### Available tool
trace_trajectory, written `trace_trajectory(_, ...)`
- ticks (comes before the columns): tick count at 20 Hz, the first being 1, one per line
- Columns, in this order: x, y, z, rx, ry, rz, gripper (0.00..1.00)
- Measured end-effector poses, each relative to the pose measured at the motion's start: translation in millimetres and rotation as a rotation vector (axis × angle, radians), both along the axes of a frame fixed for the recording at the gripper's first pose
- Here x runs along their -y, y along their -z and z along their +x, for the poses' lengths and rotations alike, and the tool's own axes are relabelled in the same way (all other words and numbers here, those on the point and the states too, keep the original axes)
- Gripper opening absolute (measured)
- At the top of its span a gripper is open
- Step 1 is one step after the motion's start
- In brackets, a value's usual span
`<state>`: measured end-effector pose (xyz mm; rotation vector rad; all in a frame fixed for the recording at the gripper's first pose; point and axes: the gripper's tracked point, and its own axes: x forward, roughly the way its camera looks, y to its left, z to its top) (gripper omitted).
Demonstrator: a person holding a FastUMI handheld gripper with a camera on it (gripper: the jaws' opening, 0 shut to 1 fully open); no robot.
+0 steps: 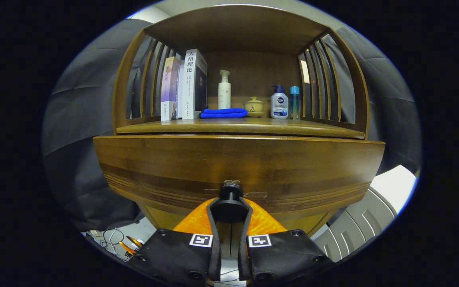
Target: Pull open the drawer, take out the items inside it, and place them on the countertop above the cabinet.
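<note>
A wooden cabinet fills the view, and its drawer front (237, 167) stands broad and close ahead of me. A dark round knob (230, 192) sticks out of the drawer's lower middle. My gripper (230, 207) is shut on that knob, with both fingers (212, 215) pressed against its sides. The countertop (237, 126) lies just above the drawer, under an open shelf bay. Nothing of the drawer's inside shows from here.
On the countertop stand several books (183, 85), a white pump bottle (224, 91), a folded blue cloth (223, 113), a small lidded cup (253, 106), a blue-capped pump bottle (279, 103) and a slim blue bottle (294, 103). Cables (112, 241) lie on the floor at the lower left.
</note>
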<state>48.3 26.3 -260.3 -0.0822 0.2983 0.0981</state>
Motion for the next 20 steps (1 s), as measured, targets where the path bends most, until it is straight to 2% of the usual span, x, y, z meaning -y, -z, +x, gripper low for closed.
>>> trace_trajectory(16, 4, 4, -76, -0.034, -0.082, -0.016, 0.18)
trace_trajectory(20, 3, 5, -81, -0.053, -0.087, -0.009, 0.19)
